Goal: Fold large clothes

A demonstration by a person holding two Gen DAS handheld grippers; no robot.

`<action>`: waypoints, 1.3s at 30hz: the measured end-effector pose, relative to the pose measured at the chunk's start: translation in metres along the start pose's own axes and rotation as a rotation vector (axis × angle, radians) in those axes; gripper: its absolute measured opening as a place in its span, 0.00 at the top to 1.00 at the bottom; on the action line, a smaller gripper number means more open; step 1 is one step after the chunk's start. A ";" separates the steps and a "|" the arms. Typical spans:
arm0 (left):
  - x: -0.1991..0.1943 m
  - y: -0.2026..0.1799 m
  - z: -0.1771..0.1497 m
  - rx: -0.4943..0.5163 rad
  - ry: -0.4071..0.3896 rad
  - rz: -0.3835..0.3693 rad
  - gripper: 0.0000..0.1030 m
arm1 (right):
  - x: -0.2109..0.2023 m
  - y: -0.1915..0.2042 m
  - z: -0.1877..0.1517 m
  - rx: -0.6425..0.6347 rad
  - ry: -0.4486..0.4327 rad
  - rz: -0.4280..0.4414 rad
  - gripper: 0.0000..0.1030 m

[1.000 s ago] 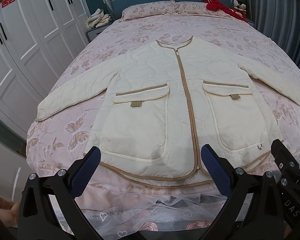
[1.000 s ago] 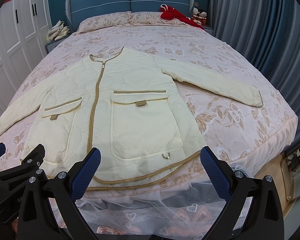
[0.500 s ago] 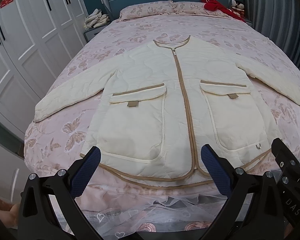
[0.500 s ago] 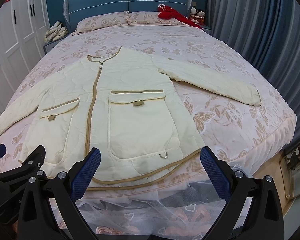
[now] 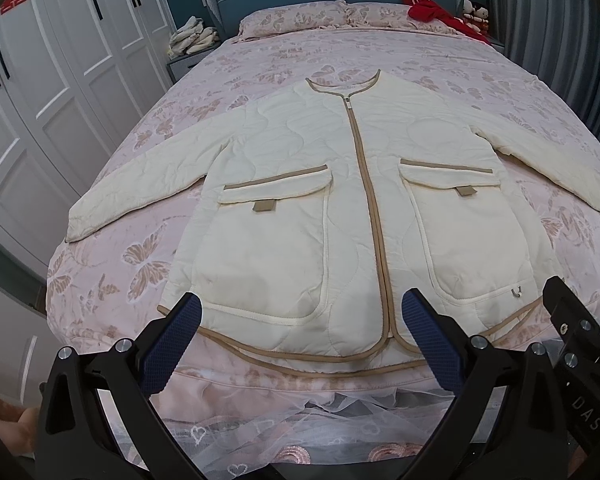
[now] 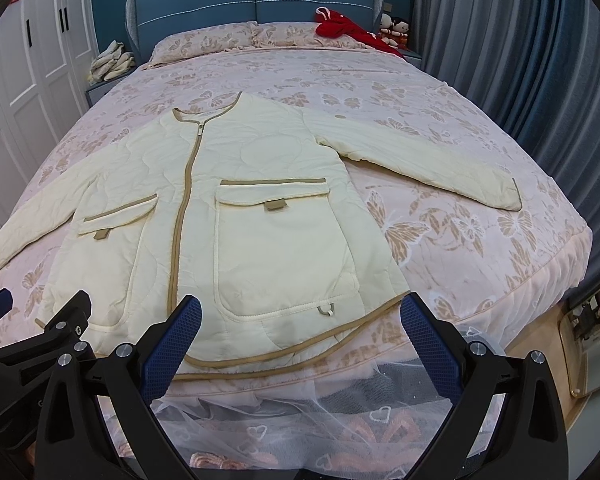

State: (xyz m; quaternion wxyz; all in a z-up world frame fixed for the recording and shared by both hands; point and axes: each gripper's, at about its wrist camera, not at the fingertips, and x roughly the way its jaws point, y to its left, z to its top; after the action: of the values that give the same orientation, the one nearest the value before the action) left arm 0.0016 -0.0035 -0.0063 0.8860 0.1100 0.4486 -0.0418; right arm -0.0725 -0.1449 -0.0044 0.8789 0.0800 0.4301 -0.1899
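Observation:
A cream quilted jacket (image 5: 300,184) with tan trim lies flat, front up and zipped, on the pink bed, both sleeves spread out; it also shows in the right wrist view (image 6: 260,216). Its hem lies along the bed's near edge. My left gripper (image 5: 300,340) is open and empty, just short of the hem's left half. My right gripper (image 6: 296,340) is open and empty, just short of the hem's right half. The right gripper also shows at the right edge of the left wrist view (image 5: 580,344), and the left gripper at the left edge of the right wrist view (image 6: 32,344).
The bed (image 5: 260,52) has a floral pink cover, pillows and a red garment (image 6: 348,30) at the head. White wardrobes (image 5: 40,100) stand on the left, a nightstand with folded cloth (image 5: 192,38) beside them. Grey curtains (image 6: 520,60) hang on the right. A lace skirt (image 6: 300,420) hangs below the bed's edge.
Both views have pulled back and risen slightly, so the jacket sits a little farther off. Both grippers stay open and empty.

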 end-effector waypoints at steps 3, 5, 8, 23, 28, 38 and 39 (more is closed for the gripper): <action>0.000 0.000 0.000 -0.002 0.000 -0.001 0.05 | 0.000 0.000 0.000 0.000 0.001 -0.002 0.05; 0.001 0.000 -0.001 -0.003 0.002 -0.003 0.05 | 0.001 0.000 0.000 0.000 0.001 -0.002 0.05; 0.003 -0.001 -0.002 -0.003 0.004 -0.004 0.05 | 0.001 0.000 -0.001 0.001 0.003 -0.003 0.05; 0.014 -0.003 -0.003 -0.040 0.036 -0.035 0.05 | 0.007 -0.002 0.000 -0.005 0.017 -0.015 0.05; 0.019 -0.001 -0.003 -0.052 0.054 -0.046 0.05 | 0.013 -0.002 0.003 -0.015 0.027 -0.018 0.05; 0.037 0.008 0.004 -0.073 0.073 -0.053 0.05 | 0.043 -0.044 0.029 0.109 0.021 0.014 0.05; 0.039 0.010 0.006 -0.081 0.079 -0.060 0.05 | 0.048 -0.056 0.033 0.141 0.015 0.007 0.05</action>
State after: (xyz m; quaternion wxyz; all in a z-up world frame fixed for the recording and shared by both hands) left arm 0.0314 0.0056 -0.0331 0.8696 0.0624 0.4877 -0.0457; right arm -0.0443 -0.2189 -0.0201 0.8685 0.1444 0.4221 -0.2161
